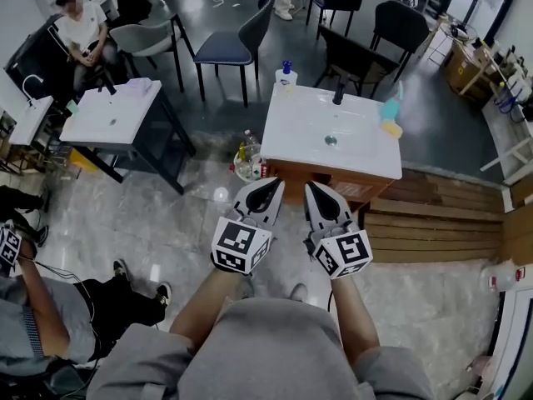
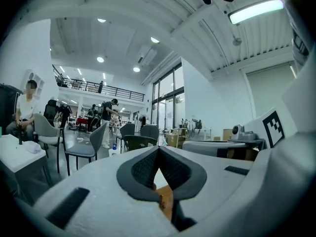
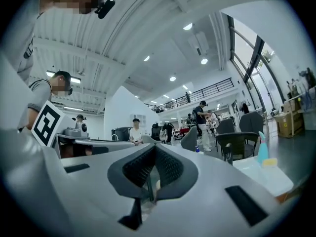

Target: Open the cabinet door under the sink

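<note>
Wooden cabinet [image 1: 373, 188] just right of centre in the head view, tucked straight under the white sink [image 1: 304, 123], with only a thin brown strip of its front peeking out below the basin's lower edge. Way too steep an angle to say anything about the door itself. Black faucet [image 1: 338, 95] at the top edge of the basin, soap bottle with a blue cap [image 1: 286, 74] at its upper left corner, something teal and yellow [image 1: 390, 117] over on the right rim.

Right below that in the frame: left gripper [image 1: 272, 184] and right gripper [image 1: 316, 189], side by side, tips aimed up-frame and overlapping the cabinet front in the picture. Can't tell about contact from up here. Both clenched tight on nothing at all. Left pads [image 2: 143, 169] pressed together at the tip in the left gripper view, right pads [image 3: 136, 168] the same in the right gripper view. A corner of the white sink top also showing at the lower right of the right gripper view. Marker cubes [image 1: 241, 245] riding behind the jaws, bare forearms trailing down toward the bottom edge.

Further out: a little cluster of bottles [image 1: 248, 162] on the floor just left of the cabinet, wooden planks [image 1: 433, 223] stacked to its right. Second white sink table [image 1: 112, 111] well off to the left, dark chairs [image 1: 229, 44] along the top, a seated person [image 1: 79, 32] in the upper left corner, another person [image 1: 33, 307] at the lower left edge.
</note>
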The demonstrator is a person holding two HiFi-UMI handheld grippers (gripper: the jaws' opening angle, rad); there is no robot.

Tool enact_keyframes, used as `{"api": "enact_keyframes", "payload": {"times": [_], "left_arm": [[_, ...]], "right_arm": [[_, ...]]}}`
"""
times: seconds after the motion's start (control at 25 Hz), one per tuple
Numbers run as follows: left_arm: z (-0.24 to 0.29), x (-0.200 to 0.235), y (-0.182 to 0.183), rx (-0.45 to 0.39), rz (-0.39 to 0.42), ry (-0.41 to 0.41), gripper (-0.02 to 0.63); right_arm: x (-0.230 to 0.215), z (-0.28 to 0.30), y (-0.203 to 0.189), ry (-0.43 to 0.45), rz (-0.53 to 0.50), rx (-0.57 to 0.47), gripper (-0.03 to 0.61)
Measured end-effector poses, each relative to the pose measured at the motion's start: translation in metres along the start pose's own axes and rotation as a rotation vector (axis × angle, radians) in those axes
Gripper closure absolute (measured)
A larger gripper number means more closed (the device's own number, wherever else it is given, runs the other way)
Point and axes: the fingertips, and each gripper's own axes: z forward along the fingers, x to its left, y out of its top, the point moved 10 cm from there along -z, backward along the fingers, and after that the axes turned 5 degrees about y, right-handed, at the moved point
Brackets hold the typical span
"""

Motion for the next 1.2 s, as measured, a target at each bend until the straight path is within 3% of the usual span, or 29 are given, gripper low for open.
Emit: {"api": "enact_keyframes", "payload": {"times": [0.4,0.8,1.2], "left_arm": [[0.0,-0.001,0.034,-0.111,0.077,0.0,0.606],[0.002,-0.009,0.032,-0.121,0.074,-0.012,0.606],[0.018,-0.048,0.027,-0.128,0.055,-0.008,0.606]], "right_arm": [[0.003,0.008,0.031,0.005,-0.114,-0.07,0.569],[0.0,-0.003,0.032,-0.01,-0.119,-0.086,0.569],[-0.022,-0.037,0.032,-0.053,-0.123,-0.084,0.569]]}}
